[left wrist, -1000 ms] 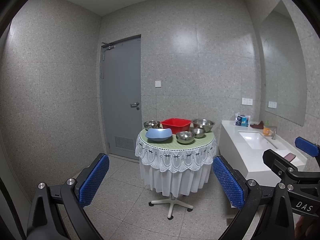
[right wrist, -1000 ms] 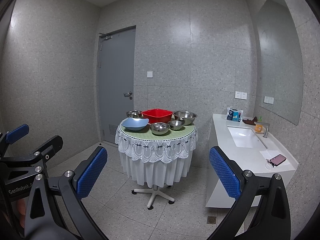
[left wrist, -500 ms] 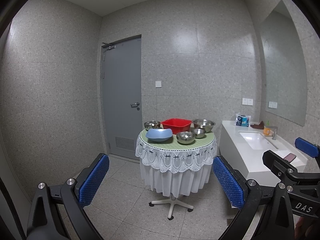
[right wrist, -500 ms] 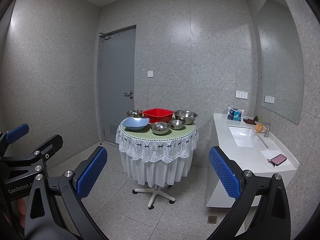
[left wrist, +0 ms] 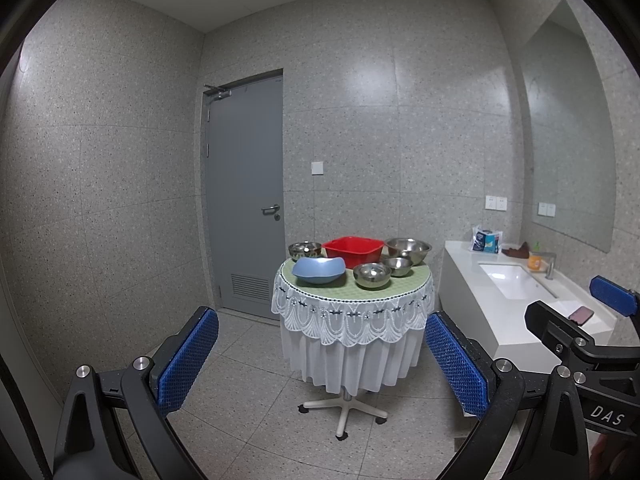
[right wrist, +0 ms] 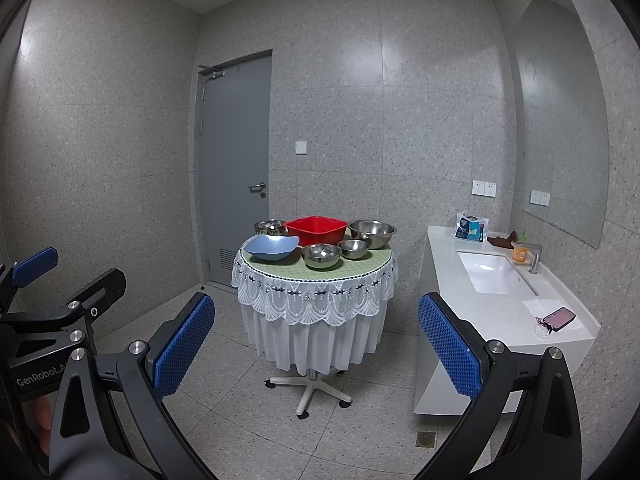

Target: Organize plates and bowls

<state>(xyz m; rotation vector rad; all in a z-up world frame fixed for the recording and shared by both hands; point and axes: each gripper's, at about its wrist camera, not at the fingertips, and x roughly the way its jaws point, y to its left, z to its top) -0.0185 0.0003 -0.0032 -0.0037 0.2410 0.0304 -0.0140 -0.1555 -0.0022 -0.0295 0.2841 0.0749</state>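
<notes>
A small round table (left wrist: 352,292) (right wrist: 280,276) with a green top and white lace cloth stands some way ahead. On it sit a blue wavy bowl (left wrist: 319,270) (right wrist: 271,247), a red square basin (left wrist: 353,250) (right wrist: 316,229) and several steel bowls: a large one (left wrist: 408,249) (right wrist: 372,233), two smaller ones in front (left wrist: 372,275) (right wrist: 321,255), and one at the back left (left wrist: 305,250) (right wrist: 270,227). My left gripper (left wrist: 322,364) and right gripper (right wrist: 316,352) are both open and empty, held well short of the table.
A white vanity counter (left wrist: 516,320) (right wrist: 448,248) with a sink (right wrist: 494,276) runs along the right wall, with a phone (right wrist: 560,317), a packet (right wrist: 471,229) and an orange cup (right wrist: 519,253) on it. A grey door (left wrist: 246,192) is behind the table. Tiled floor lies between me and the table.
Both views have crept very slightly; the table sits marginally closer. Both grippers stay open and empty.
</notes>
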